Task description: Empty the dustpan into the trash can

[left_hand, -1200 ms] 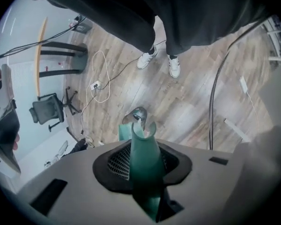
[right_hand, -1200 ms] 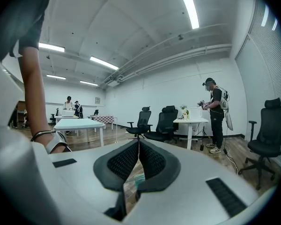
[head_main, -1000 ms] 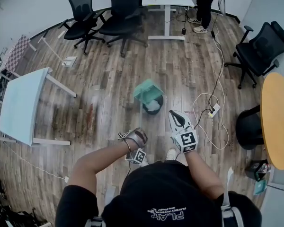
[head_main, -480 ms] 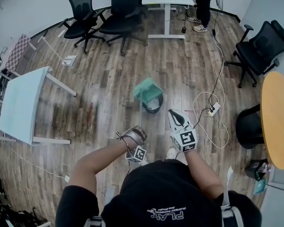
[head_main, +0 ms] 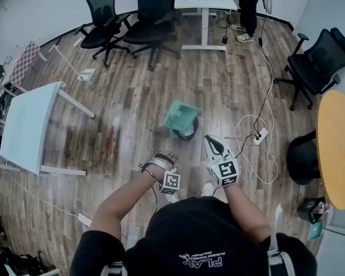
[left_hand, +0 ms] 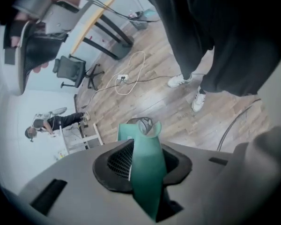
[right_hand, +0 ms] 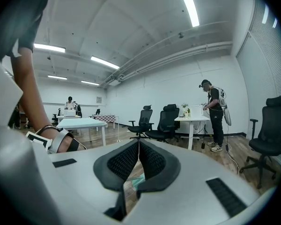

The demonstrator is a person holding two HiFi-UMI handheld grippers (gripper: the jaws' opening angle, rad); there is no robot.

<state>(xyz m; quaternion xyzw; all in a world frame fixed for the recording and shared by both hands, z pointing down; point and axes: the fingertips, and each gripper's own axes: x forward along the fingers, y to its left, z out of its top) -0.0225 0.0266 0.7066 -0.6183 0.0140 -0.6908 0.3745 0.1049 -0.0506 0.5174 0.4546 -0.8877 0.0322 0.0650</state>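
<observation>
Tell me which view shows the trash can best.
Head view: the trash can shows from above, partly under the teal dustpan. Left gripper view shows only its rim past the handle; right gripper view, none.

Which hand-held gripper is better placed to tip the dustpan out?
Left: the left hand-held gripper grips the green dustpan by its handle, at the trash can. The right hand-held gripper is shut, empty.

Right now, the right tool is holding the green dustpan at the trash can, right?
No, the left tool is holding the green dustpan at the trash can. The left gripper view shows the dustpan clamped in that tool. The right tool is shut on nothing.
</observation>
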